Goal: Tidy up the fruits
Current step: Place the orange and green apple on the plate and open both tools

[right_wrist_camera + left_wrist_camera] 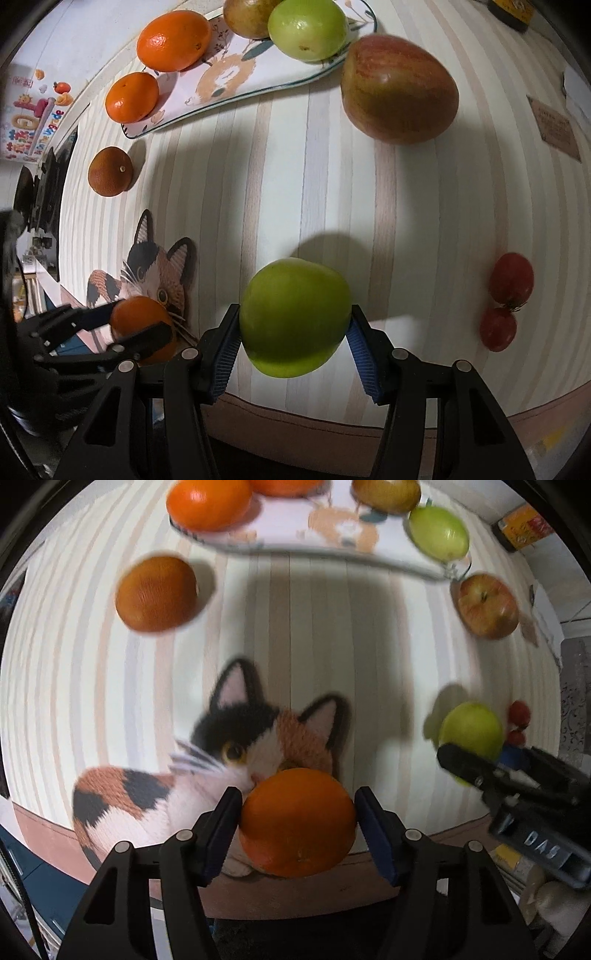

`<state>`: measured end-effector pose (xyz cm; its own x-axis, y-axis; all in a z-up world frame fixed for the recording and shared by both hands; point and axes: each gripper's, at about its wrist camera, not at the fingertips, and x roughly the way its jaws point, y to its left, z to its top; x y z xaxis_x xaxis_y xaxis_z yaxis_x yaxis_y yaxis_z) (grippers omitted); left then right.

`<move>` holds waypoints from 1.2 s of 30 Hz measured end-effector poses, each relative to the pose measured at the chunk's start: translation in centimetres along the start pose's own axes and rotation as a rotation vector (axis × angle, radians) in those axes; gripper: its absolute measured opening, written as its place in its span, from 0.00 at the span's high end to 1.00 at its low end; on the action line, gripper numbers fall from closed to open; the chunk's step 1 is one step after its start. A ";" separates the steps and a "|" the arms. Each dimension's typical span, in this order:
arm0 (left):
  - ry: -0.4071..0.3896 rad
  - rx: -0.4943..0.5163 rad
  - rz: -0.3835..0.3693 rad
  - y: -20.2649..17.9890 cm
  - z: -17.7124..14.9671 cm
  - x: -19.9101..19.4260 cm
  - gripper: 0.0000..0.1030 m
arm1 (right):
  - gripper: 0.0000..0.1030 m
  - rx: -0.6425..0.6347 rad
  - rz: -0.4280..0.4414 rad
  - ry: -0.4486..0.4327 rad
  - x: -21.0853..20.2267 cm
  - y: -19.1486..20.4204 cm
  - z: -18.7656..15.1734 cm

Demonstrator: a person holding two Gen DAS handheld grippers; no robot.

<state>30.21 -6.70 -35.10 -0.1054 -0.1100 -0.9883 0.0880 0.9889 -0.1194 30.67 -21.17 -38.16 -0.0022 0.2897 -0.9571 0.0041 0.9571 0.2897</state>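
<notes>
Carrying fruit in both hands, the left gripper (pixel 297 818) clamps an orange (pixel 297 821) above the cat picture (pixel 236 760) while the right gripper (pixel 293 334) grips a green apple (pixel 295 317) over the striped surface (pixel 277 177). Both should travel level to the plate (pixel 236 77), lowering into its bare middle and releasing only once the fruit rests, clear of the red apple (pixel 399 88) beside it.

Both views look steeply down on the striped table (pixel 317 635) from close above, each along its own gripper's fingers. The left wrist camera hangs over the cat picture (pixel 236 746) near the front edge; the right wrist camera sits right of the cat (pixel 155 273). Both share the cat, the tray (pixel 295 535) beyond it, and each other's gripper.
</notes>
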 end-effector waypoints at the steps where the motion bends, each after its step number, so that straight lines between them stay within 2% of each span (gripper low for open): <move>1: -0.014 -0.001 -0.003 0.1 0.4 -0.8 0.41 | 0.43 0.001 0.005 -0.005 -0.3 0.0 0.0; 6: -0.088 -0.041 -0.050 0.6 3.8 -4.7 0.41 | 0.43 0.013 0.056 -0.066 -2.8 0.5 1.3; 9: -0.135 -0.064 -0.072 0.9 7.2 -7.2 0.42 | 0.43 0.023 0.084 -0.121 -4.6 1.2 3.1; 11: -0.161 -0.068 -0.076 0.8 9.3 -8.4 0.47 | 0.43 0.032 0.101 -0.147 -5.3 1.3 4.4; 12: -0.169 -0.065 -0.078 1.5 10.8 -8.8 0.57 | 0.43 0.040 0.110 -0.166 -5.7 1.5 5.5; 15: -0.186 -0.060 -0.081 1.5 13.5 -9.7 0.57 | 0.43 0.057 0.124 -0.191 -5.9 1.8 7.7; 17: -0.196 -0.041 -0.051 1.2 14.9 -9.9 0.57 | 0.43 0.064 0.118 -0.195 -5.6 1.9 9.3; 21: -0.184 -0.018 -0.005 1.2 16.2 -8.5 0.57 | 0.43 0.075 0.094 -0.191 -3.8 2.2 11.5; 28: -0.170 -0.037 0.038 1.9 15.9 -7.5 0.54 | 0.42 0.105 0.098 -0.162 -2.7 2.0 12.9; 29: -0.178 -0.049 0.043 2.3 15.7 -7.7 0.54 | 0.32 0.111 0.107 -0.164 -2.7 2.0 12.9; 30: -0.184 -0.061 0.046 2.6 15.7 -7.9 0.51 | 0.14 0.115 0.105 -0.176 -3.1 1.9 12.7; 31: -0.190 -0.073 0.044 2.9 15.5 -8.1 0.41 | 0.10 0.114 0.100 -0.186 -3.3 1.9 12.6; 32: -0.195 -0.081 0.040 3.3 15.3 -8.3 0.35 | 0.10 0.112 0.099 -0.196 -3.8 1.9 12.4; 33: -0.201 -0.085 0.041 3.6 15.2 -8.5 0.21 | 0.10 0.109 0.101 -0.208 -4.7 1.9 12.1; 34: -0.211 -0.090 0.047 3.9 14.9 -8.8 0.13 | 0.10 0.107 0.091 -0.215 -5.1 1.8 11.9; 36: -0.231 -0.095 0.059 4.3 14.3 -9.3 0.12 | 0.10 0.099 0.030 -0.235 -6.5 1.7 11.5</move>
<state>45.70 -2.86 -27.82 0.1268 -0.0606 -0.9901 -0.0069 0.9981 -0.0620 42.20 -21.46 -31.51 0.2314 0.2987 -0.9259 0.0986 0.9396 0.3277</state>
